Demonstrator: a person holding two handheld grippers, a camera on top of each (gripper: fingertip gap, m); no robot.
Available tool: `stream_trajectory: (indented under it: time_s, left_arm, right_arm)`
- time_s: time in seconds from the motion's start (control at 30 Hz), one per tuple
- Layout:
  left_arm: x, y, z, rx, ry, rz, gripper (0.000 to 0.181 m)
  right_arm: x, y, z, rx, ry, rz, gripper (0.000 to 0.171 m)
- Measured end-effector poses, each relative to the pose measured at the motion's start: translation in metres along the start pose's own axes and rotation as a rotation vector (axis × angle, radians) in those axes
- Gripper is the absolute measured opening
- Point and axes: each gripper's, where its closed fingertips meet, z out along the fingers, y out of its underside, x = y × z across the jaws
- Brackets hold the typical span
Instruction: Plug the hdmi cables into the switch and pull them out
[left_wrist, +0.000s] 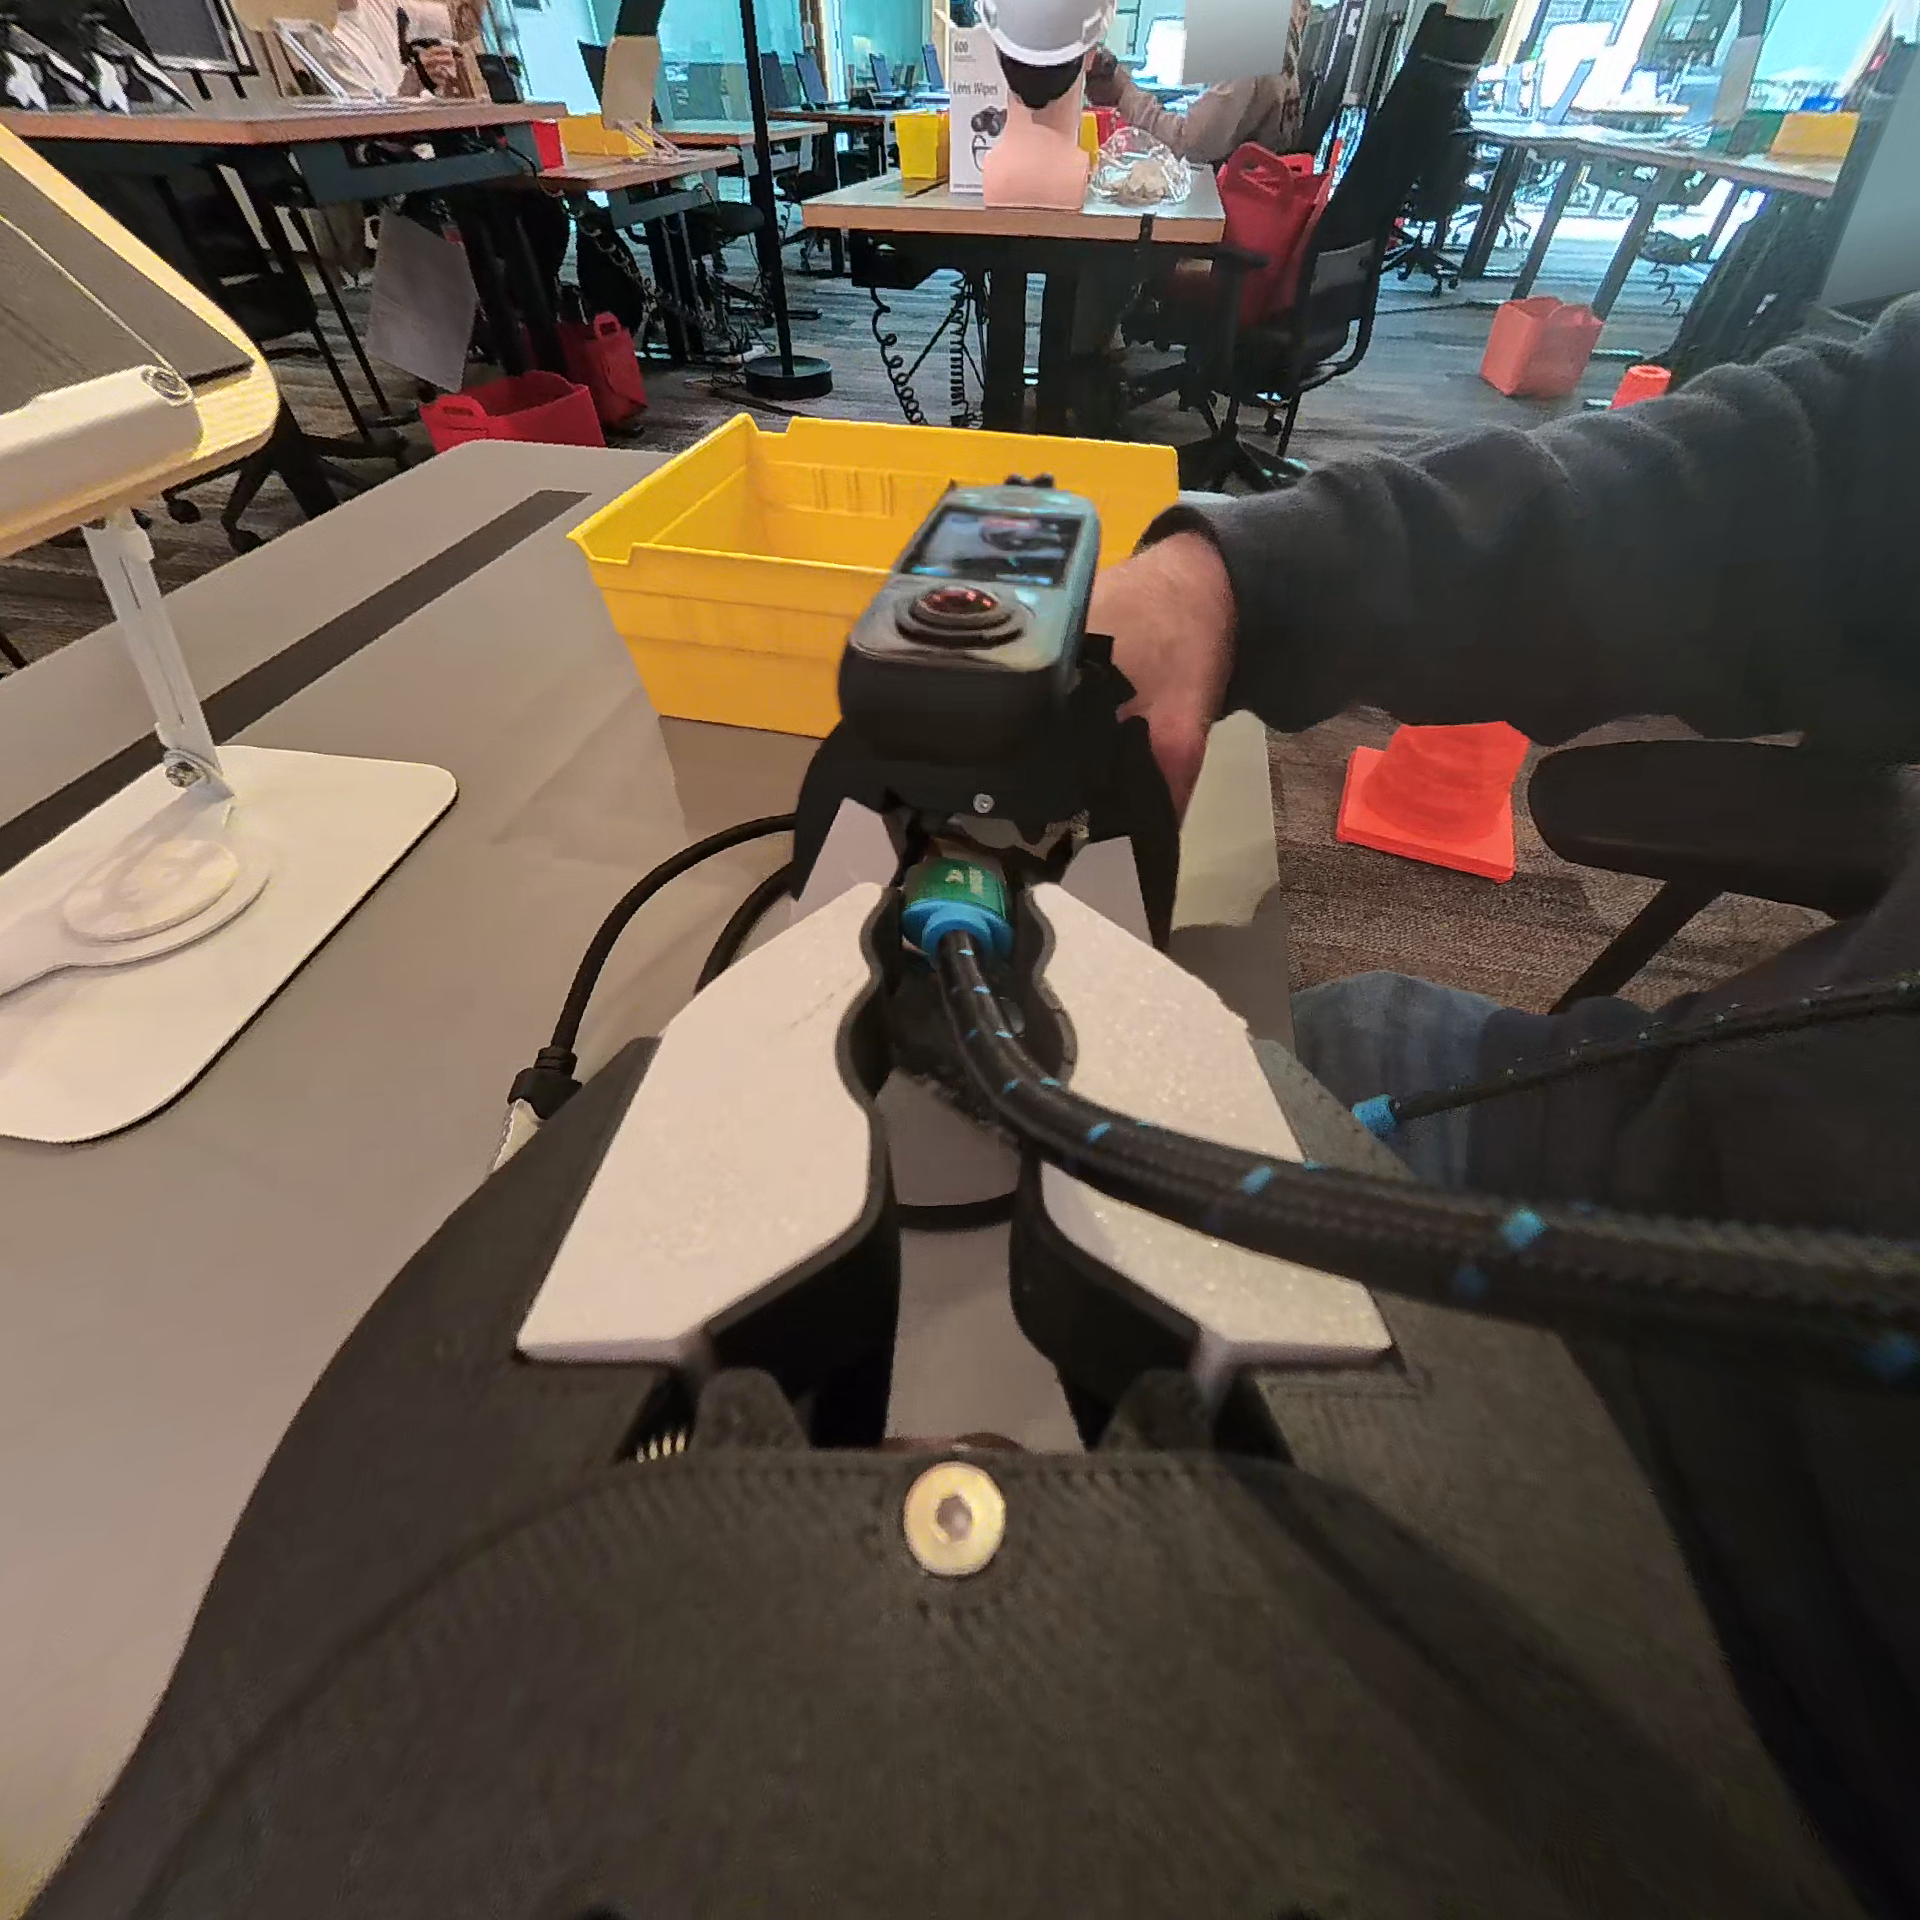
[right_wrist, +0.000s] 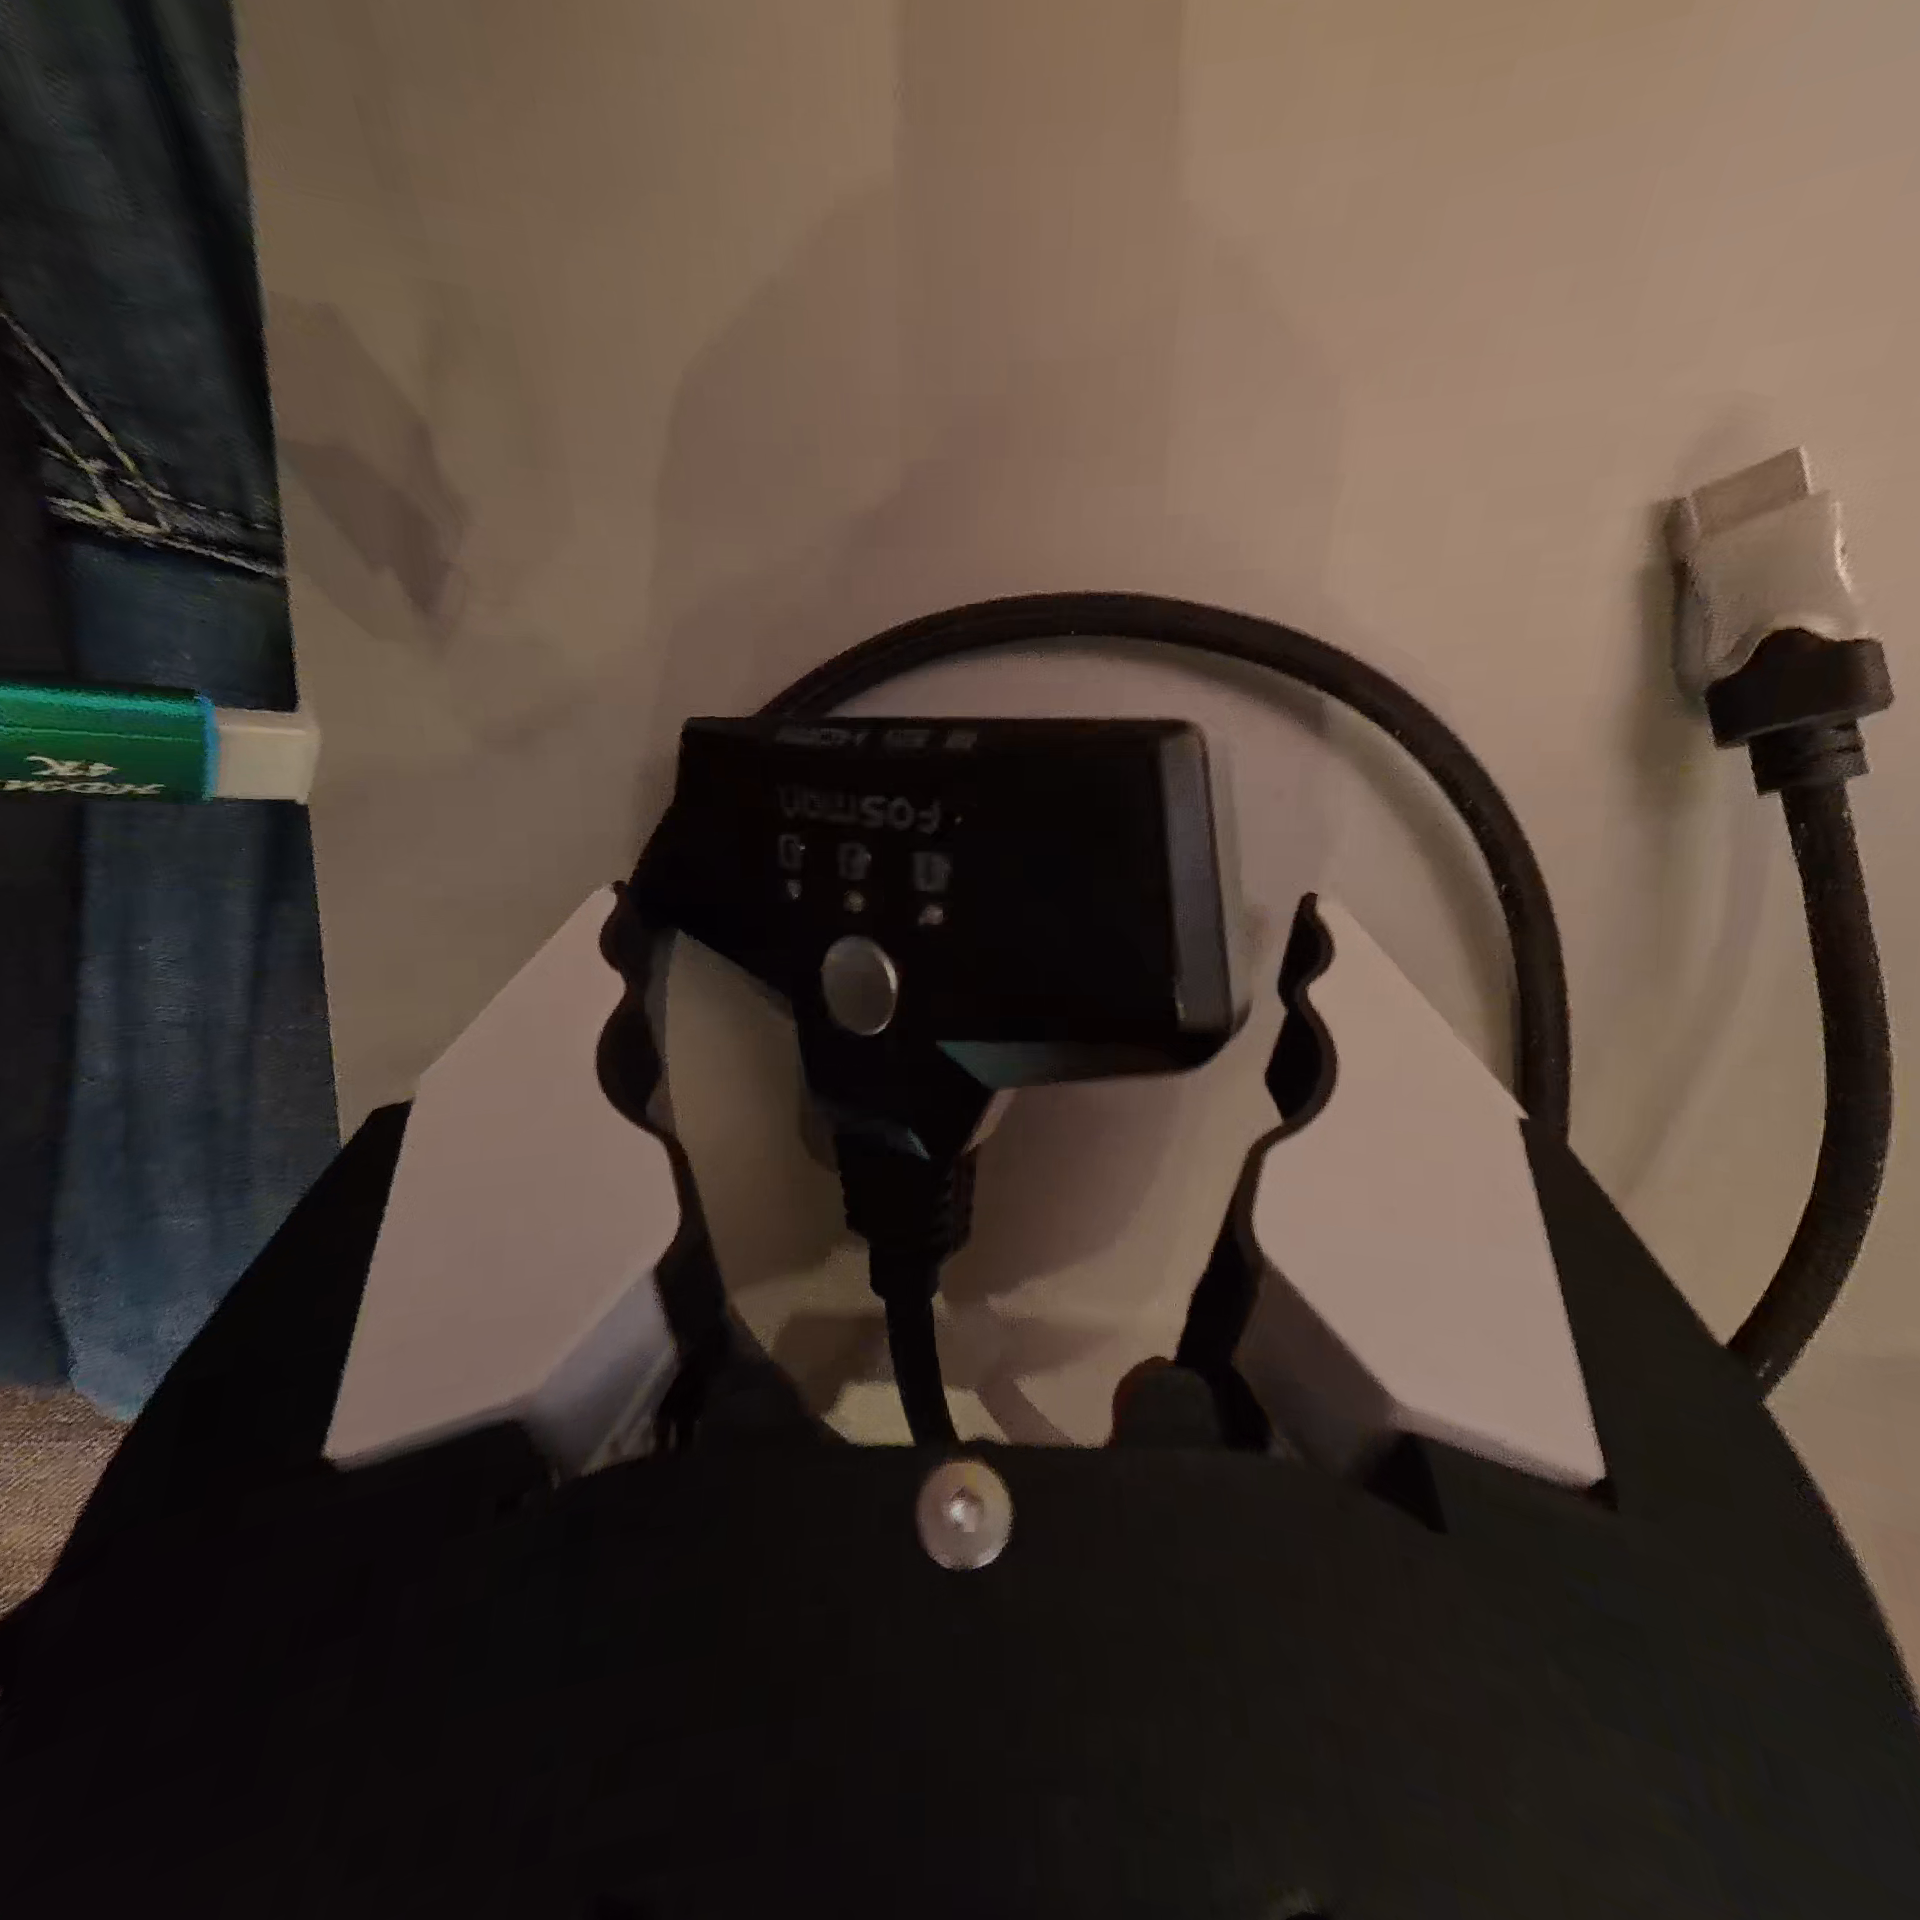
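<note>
Left gripper (left_wrist: 956, 914): narrow, clamped on green HDMI plug (left_wrist: 954, 883) with blue collar; fingertips (left_wrist: 831, 935) pinch the plug body from both sides. Braided black cable with blue flecks (left_wrist: 1247, 1174) runs back from the plug, over the right finger and off toward lower right. Same green plug (right_wrist: 114, 746) visible at left edge of right wrist view, metal tip pointing toward the switch, clear of it, not inserted.

Right gripper (right_wrist: 956, 935): wide apart, straddling black HDMI switch (right_wrist: 956, 883). Left finger (right_wrist: 623, 966) touching or just beside the switch's left edge; cannot tell which. Right finger just beside the right end, small gap showing. No firm grip visible. Switch flat on grey tabletop (right_wrist: 831, 312), round button (right_wrist: 859, 982) on top face, own black pigtail cable (right_wrist: 904, 1247) leading back between the fingers.

Second HDMI plug, grey-taped body (right_wrist: 1049, 566), lying on tabletop to the right of the switch, well apart, unplugged. Its black cable (right_wrist: 1247, 665) loops behind the switch.

Left wrist view: right gripper (left_wrist: 977, 821) straight ahead with camera module on top, held by a hand (left_wrist: 1164, 644) in a dark sleeve. Yellow bin (left_wrist: 790, 561) behind it on the table. White stand base (left_wrist: 260, 883) at left. Orange cone (left_wrist: 1444, 790) on the floor at right.
</note>
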Motion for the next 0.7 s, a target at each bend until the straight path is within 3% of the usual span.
stream_trajectory:
  time_s: [0.2,0.43,0.53,0.7]
  left_arm:
    - [0.001,0.000,0.001,-0.003,0.003,0.003,0.020]
    - [0.001,-0.001,0.001,0.004,0.005,-0.001,0.020]
    - [0.003,-0.002,0.002,0.002,0.009,0.005,0.020]
    - [0.003,-0.004,-0.001,0.007,0.006,0.007,0.020]
  right_arm:
    - [0.007,0.001,-0.004,-0.016,0.231,0.023,0.135]
    - [0.010,-0.009,-0.019,-0.002,0.494,-0.043,0.129]
    - [0.009,-0.011,-0.015,0.001,0.479,-0.012,0.117]
    - [0.014,-0.008,-0.013,0.007,0.428,0.036,0.112]
